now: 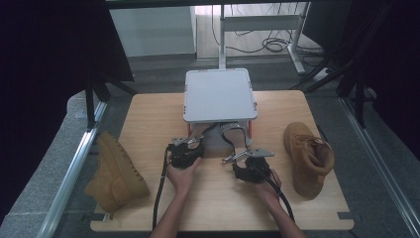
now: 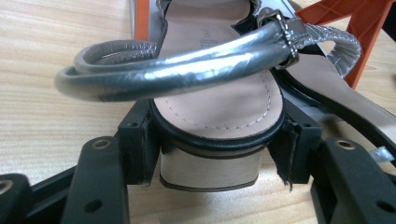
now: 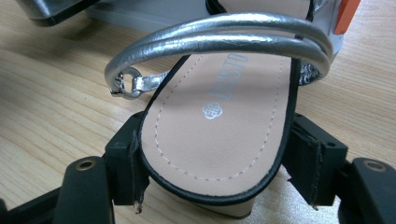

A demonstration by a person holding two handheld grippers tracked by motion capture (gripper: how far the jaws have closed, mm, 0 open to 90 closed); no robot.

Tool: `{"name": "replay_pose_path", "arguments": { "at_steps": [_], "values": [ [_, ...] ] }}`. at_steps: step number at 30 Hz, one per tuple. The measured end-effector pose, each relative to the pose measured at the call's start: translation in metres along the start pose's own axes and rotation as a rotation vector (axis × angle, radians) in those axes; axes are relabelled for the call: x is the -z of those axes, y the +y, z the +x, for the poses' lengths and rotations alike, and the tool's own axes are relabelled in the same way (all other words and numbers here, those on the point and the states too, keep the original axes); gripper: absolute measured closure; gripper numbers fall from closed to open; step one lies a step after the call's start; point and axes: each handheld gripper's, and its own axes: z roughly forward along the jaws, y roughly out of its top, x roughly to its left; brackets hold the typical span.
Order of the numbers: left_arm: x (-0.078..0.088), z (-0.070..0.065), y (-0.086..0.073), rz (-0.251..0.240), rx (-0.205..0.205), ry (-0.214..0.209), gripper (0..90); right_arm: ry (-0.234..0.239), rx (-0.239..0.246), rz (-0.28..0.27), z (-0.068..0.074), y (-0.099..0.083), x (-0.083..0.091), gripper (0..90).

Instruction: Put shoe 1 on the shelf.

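Gripping one sandal heel each, left gripper [image 1: 194, 143] fingers [image 2: 135, 144] and right gripper [image 1: 236, 157] fingers [image 3: 126, 163].

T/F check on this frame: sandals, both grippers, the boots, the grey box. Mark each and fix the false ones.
1. Each gripper has the heel end of a sandal between its jaws. True: the left gripper flanks the left sandal, and the right gripper flanks the right sandal.
2. The sandal straps are red. False: they are silver.
3. Two tan boots stand side by side at the table's right edge. False: one boot lies at the left edge, the other boot on the right.
4. A grey box sits at the far middle of the table. True.
5. The sandals' insoles are beige. True.
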Motion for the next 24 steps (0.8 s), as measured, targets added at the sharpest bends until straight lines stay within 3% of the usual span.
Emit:
{"name": "replay_pose_path", "arguments": {
  "at_steps": [5,11,16,24],
  "values": [
    [-0.005,-0.001,0.001,0.015,-0.006,-0.004,40.9,0.001,0.001,0.000,0.000,0.000,0.000,31.4],
    [-0.010,-0.001,0.002,0.003,0.030,-0.011,40.9,0.001,0.001,0.001,0.000,0.000,0.000,31.5],
    [-0.016,-0.006,0.007,-0.005,0.026,0.019,40.9,0.001,0.002,0.003,0.000,0.000,0.000,31.5],
    [-0.026,-0.010,0.011,-0.001,0.030,0.031,40.8,-0.001,0.001,0.002,0.000,0.000,0.000,31.5]
  ]
}}
